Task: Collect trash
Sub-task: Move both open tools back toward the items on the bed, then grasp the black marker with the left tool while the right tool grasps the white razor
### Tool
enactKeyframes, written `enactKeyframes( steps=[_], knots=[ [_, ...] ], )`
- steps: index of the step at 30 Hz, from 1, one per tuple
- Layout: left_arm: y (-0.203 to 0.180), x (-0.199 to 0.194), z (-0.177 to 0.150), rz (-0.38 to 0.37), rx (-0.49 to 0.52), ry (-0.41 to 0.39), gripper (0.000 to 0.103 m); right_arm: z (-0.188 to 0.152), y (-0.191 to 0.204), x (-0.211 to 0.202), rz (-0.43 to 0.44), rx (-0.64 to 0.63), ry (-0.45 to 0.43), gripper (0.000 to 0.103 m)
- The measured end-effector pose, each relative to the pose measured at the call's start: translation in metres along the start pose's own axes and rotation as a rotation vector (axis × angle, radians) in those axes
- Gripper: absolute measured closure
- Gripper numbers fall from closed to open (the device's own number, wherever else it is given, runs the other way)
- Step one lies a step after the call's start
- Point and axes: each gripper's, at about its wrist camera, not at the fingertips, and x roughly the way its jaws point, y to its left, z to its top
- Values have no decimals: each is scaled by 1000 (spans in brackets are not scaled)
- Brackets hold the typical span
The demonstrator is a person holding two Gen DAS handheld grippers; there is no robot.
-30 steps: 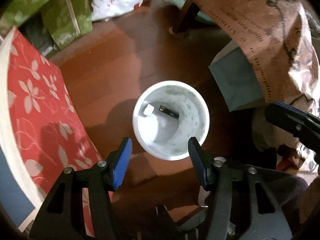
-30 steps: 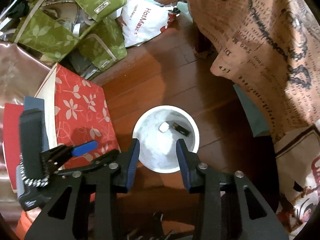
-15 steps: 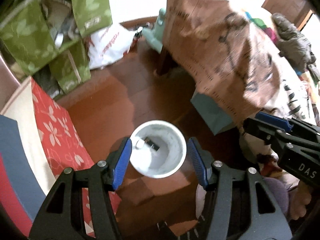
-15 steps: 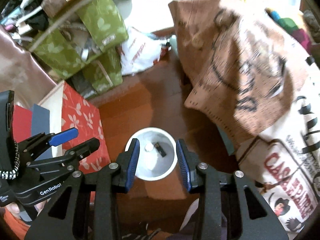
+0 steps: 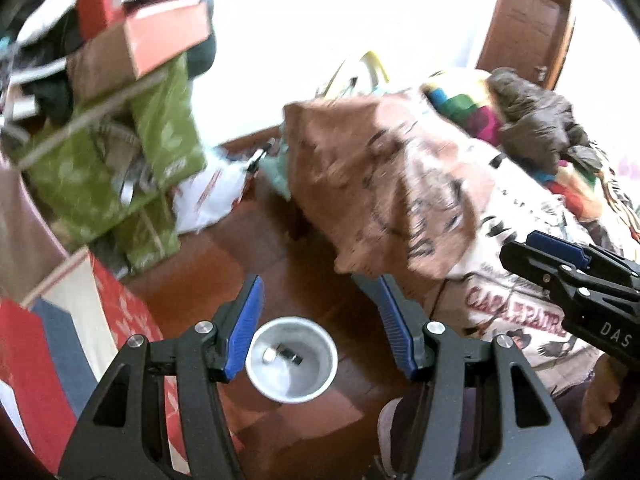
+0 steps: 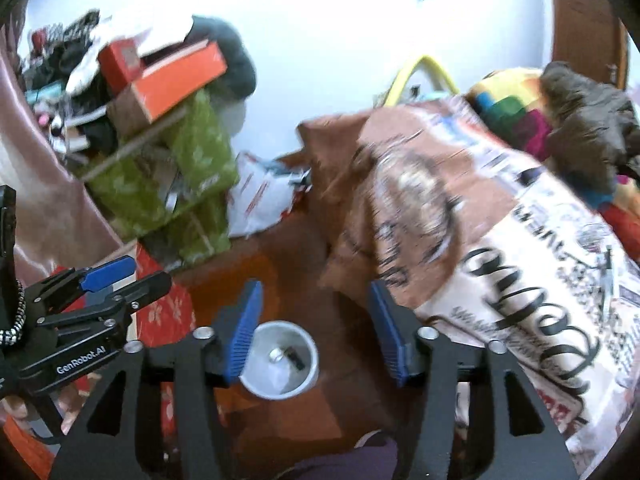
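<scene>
Wooden floor point(image 5: 224, 256), cluttered room. Left wrist view: left tool point(image 5: 320, 320) spread, empty, above white bin point(image 5: 291, 359) holding two small items. Right wrist view: right tool point(image 6: 316, 322) opening, nothing between; bin point(image 6: 280, 360) sits on floor below.

Both grippers higher; right gripper point(image 6: 316, 330) opening.

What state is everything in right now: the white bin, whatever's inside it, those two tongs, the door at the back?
White bin: upright on the floor, uncovered.
Small pale piece and dark piece: lying on the bin's bottom.
Left tongs: open, empty.
Right tongs: opening, nothing between them.
Wooden door: too blurred to tell.
</scene>
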Motion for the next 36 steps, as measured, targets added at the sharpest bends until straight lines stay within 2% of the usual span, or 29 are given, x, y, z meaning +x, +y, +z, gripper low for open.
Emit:
enactKeyframes(
  steps=[5, 11, 15, 19, 23, 30, 36],
  knots=[
    [-41, -20, 22, -63, 53, -69, 40, 1, -36, -38, -84, 50, -90, 35],
    [-104, -26, 38, -133, 141, -118, 35, -5, -91, -73, -209, 116, -166, 35],
    [-146, -19, 44, -188, 203, -118, 35, -14, -132, -92, -328, 156, -214, 35],
    [-189, -9, 47, -235, 275, -116, 35, -21, -176, -109, -409, 206, -245, 35],
    [-233, 8, 51, -285, 322, -110, 35, -29, -215, -120, -470, 272, -246, 35],
    [-294, 49, 59, -365, 355, -42, 35, -39, -283, -117, -541, 347, -180, 35],
    [-334, 84, 61, -398, 388, 15, 35, -43, -322, -103, -536, 355, -132, 35]
  ],
)
